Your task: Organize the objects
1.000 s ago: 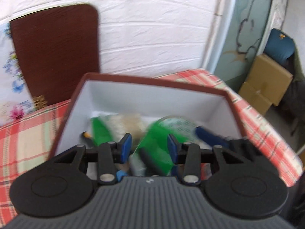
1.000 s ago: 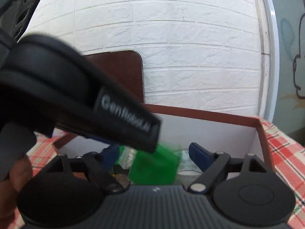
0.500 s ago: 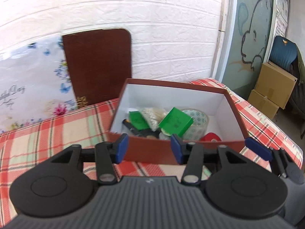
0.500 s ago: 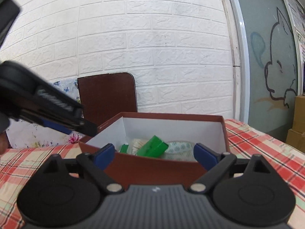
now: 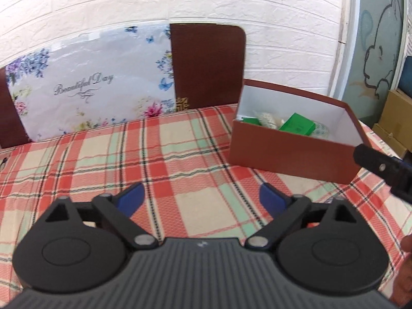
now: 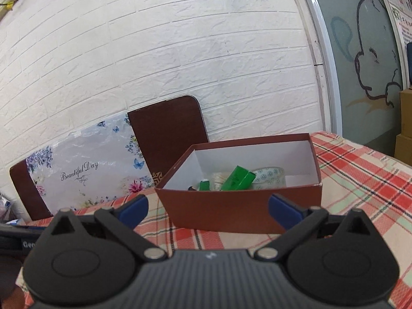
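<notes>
A brown open box (image 5: 291,154) with a white inside stands on the checked tablecloth (image 5: 154,159). It holds a green packet (image 5: 296,125), a smaller green item (image 5: 249,121), a roll of clear patterned tape (image 6: 269,176) and other small things. My left gripper (image 5: 202,200) is open and empty, low over the cloth, left of the box. My right gripper (image 6: 208,208) is open and empty, in front of the box (image 6: 242,211); its tip shows in the left wrist view (image 5: 373,162).
A floral board (image 5: 85,87) and a dark brown board (image 5: 206,64) lean on the white brick wall behind the table. Cardboard boxes (image 5: 396,113) stand on the floor at the right, past the table's edge.
Both grippers have pulled back out of the box and away from it. The left one let go of the green packet, which now lies in the box, and its jaws opened wide.
</notes>
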### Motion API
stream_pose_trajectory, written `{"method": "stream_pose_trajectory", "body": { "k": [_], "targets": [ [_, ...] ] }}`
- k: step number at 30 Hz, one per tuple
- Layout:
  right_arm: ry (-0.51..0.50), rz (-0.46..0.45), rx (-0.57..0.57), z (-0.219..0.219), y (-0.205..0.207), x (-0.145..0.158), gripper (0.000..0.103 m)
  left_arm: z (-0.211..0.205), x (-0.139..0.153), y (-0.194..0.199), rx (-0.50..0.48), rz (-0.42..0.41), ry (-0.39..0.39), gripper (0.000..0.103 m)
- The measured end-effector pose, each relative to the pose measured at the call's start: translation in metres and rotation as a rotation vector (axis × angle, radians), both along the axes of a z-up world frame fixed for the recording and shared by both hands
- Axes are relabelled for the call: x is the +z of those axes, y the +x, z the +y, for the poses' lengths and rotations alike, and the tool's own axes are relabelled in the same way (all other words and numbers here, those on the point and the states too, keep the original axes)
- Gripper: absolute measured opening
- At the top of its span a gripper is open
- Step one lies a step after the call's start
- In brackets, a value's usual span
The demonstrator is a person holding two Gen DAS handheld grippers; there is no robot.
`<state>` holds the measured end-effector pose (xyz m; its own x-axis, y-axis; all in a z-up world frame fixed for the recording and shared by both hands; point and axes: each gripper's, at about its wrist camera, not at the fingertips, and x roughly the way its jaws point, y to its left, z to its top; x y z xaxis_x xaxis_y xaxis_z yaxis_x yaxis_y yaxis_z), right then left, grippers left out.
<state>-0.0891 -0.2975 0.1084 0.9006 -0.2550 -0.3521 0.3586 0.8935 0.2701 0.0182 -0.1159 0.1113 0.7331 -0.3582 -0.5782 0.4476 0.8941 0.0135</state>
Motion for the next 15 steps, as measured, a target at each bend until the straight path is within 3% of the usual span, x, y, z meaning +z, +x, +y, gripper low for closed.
{"method": "stream_pose_trajectory", "body": {
  "k": [4, 15],
  "targets": [
    [0.024, 0.044, -0.003, 0.012, -0.004, 0.004, 0.103, 0.009, -0.002, -0.005, 0.013, -0.001, 0.003, 0.103],
    [0.016, 0.016, -0.034, 0.017, -0.026, 0.013, 0.103, 0.003, -0.010, -0.022, 0.039, -0.023, 0.045, 0.103]
  ]
}}
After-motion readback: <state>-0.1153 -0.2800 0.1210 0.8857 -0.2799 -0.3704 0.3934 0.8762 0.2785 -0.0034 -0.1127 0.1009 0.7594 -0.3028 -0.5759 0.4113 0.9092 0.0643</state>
